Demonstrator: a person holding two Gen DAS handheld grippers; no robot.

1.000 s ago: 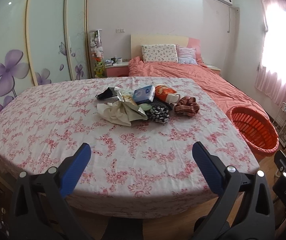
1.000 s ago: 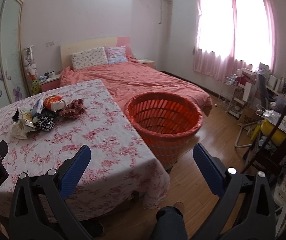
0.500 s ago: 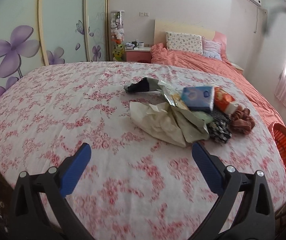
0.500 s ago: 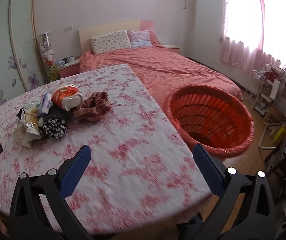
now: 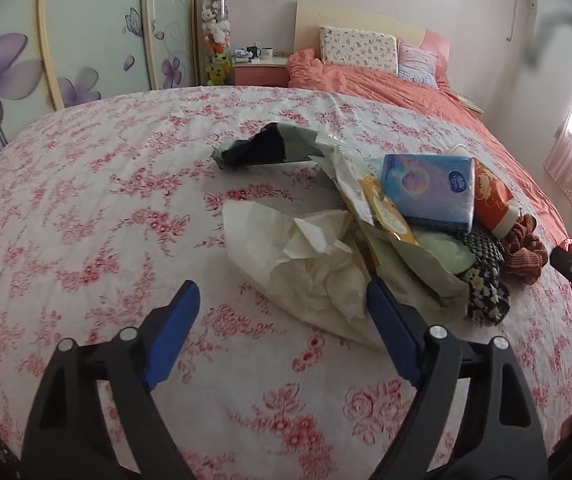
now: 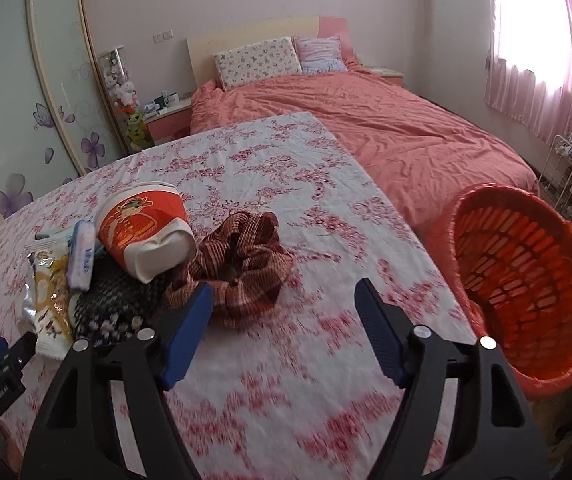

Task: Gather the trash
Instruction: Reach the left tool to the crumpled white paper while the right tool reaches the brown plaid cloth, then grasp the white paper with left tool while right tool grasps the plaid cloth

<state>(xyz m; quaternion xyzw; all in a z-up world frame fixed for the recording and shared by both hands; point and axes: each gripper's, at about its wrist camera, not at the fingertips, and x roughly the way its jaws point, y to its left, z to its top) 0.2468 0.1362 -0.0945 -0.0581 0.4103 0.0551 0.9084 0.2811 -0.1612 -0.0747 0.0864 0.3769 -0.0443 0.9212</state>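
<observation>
On the left, the left hand-held gripper [image 5: 282, 300] hangs over the flowered cloth of the bench [image 5: 86, 208], tilted down at a crumpled white paper bag [image 5: 305, 268]. Its jaws are closing but stand fairly wide with nothing pressed between them; the bag's near edge lies just past the blue pads, so I judge that bag is its target.

The trash sits in one heap near the bench's middle, which keeps it within reach of both hands: a dark wrapper [image 5: 262, 150] at the back, a yellow snack packet [image 6: 52, 280], a blue tissue pack [image 5: 427, 188], a red paper cup [image 6: 146, 232] lying on its side, a black patterned cloth [image 5: 485, 280] and a brown checked scrunchie [image 6: 242, 268].

Further right, the right hand-held gripper [image 6: 282, 312] points at the scrunchie, its jaws also closing and empty; the left pad is just beside the fabric.

Rightmost, an orange basket [image 6: 525, 264] stands on the floor against the bench edge, mouth open, handy for dropping things in. It looks empty, so collecting has hardly begun.
</observation>
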